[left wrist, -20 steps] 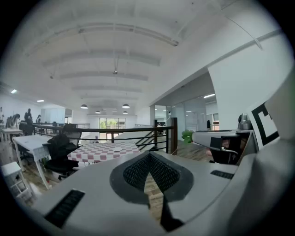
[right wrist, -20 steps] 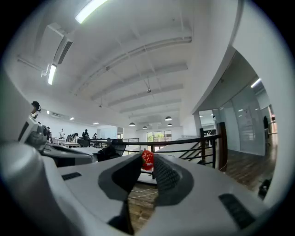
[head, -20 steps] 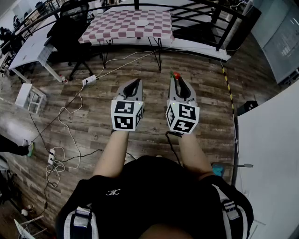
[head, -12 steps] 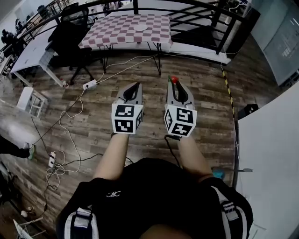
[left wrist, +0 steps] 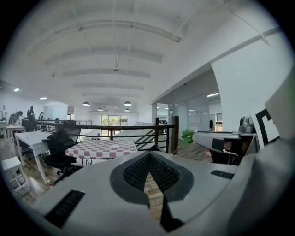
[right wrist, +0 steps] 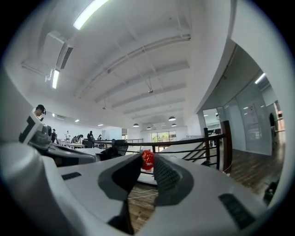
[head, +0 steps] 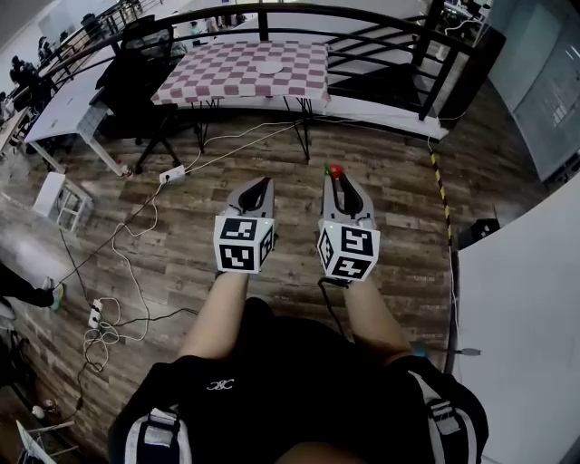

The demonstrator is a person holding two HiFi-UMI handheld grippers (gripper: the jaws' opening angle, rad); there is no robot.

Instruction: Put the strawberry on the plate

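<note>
A small red strawberry (right wrist: 147,160) is pinched at the tips of my right gripper (head: 337,174), which is shut on it and held over the wooden floor. The strawberry (head: 335,170) shows as a red dot with a green cap in the head view. My left gripper (head: 260,187) hangs beside it on the left, its jaws shut with nothing between them (left wrist: 148,173). The white plate (head: 270,67) lies on a table with a red and white checked cloth (head: 236,77), well ahead of both grippers. That table (left wrist: 99,148) also appears in the left gripper view.
A black railing (head: 362,27) runs behind the checked table. A black office chair (head: 136,63) and a white desk (head: 59,104) stand to the left. Cables and a power strip (head: 172,172) lie on the floor. A white surface (head: 521,299) fills the right side.
The checked table and plate have slid lower in the head view, so I have come closer to them. Both grippers keep their pose and the strawberry stays gripped.
</note>
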